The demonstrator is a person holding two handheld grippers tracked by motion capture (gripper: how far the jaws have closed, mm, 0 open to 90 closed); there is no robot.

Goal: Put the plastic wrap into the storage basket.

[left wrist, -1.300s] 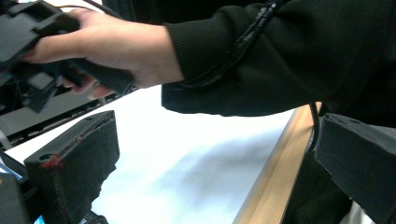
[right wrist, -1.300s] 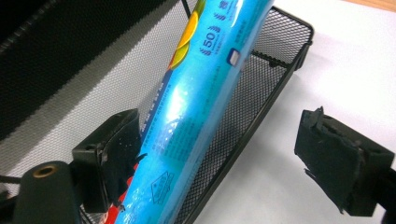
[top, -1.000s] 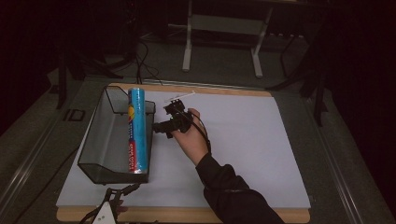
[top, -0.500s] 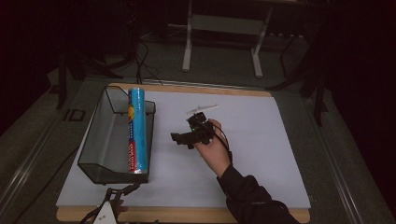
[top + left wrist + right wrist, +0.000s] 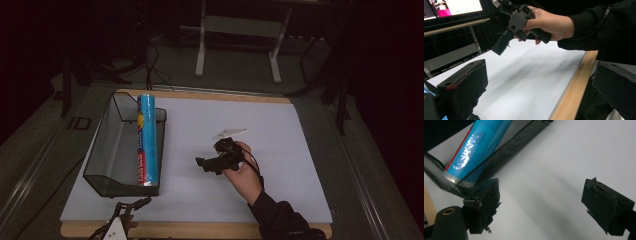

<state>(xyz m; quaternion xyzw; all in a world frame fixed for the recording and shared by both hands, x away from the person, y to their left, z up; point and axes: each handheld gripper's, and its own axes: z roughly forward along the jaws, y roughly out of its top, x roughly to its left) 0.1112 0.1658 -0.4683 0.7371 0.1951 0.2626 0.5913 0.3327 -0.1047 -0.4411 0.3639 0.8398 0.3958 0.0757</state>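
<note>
High view: right gripper, fingers apart and empty, beside mesh basket holding blue tube.

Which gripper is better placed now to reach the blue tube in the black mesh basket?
Probably the right gripper: its open jaws point toward the blue tube in the black mesh basket. The left gripper sits low at the table's near edge.

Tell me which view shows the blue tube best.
High view: the blue tube lies full length along the mesh basket's right wall. The right gripper view catches one end close up behind the mesh. The left gripper view shows a blue sliver, bottom left.
</note>
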